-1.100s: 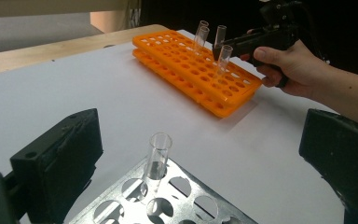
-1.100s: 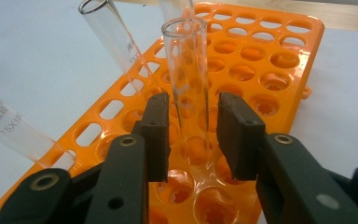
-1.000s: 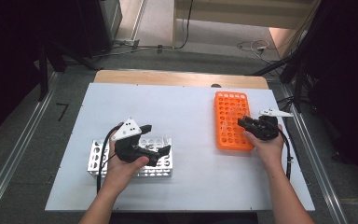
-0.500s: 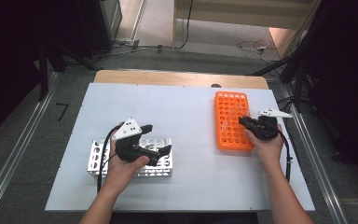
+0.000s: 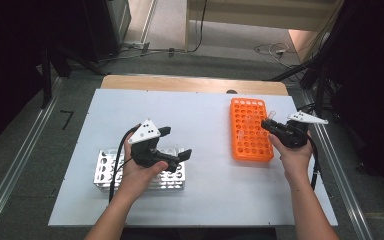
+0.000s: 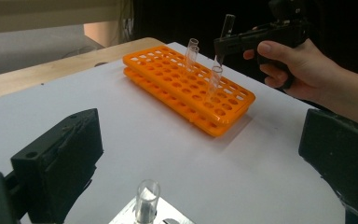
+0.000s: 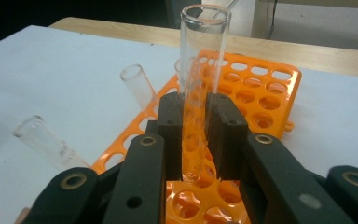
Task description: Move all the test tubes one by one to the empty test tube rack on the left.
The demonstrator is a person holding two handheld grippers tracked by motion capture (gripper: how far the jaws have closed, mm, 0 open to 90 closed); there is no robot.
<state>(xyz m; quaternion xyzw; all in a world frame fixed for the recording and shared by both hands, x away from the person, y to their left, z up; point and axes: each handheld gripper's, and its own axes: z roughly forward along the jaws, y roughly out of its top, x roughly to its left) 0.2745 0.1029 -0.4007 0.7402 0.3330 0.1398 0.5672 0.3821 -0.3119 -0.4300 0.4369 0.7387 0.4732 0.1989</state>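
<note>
The right gripper (image 7: 196, 140) clamps a glass test tube (image 7: 201, 84) upright between its jaws, just above the orange tube rack (image 7: 261, 88). The left gripper (image 5: 172, 145), jaws wide, hovers over the metal rack (image 5: 105, 172), well apart.

Open white tabletop (image 5: 210, 125) between metal rack (image 5: 105, 172) and orange rack (image 5: 250, 130): wide lane, unobstructed. Upright glass tubes (image 6: 193, 51) stand in orange rack, blocking low passes there. Near strip bare.
</note>
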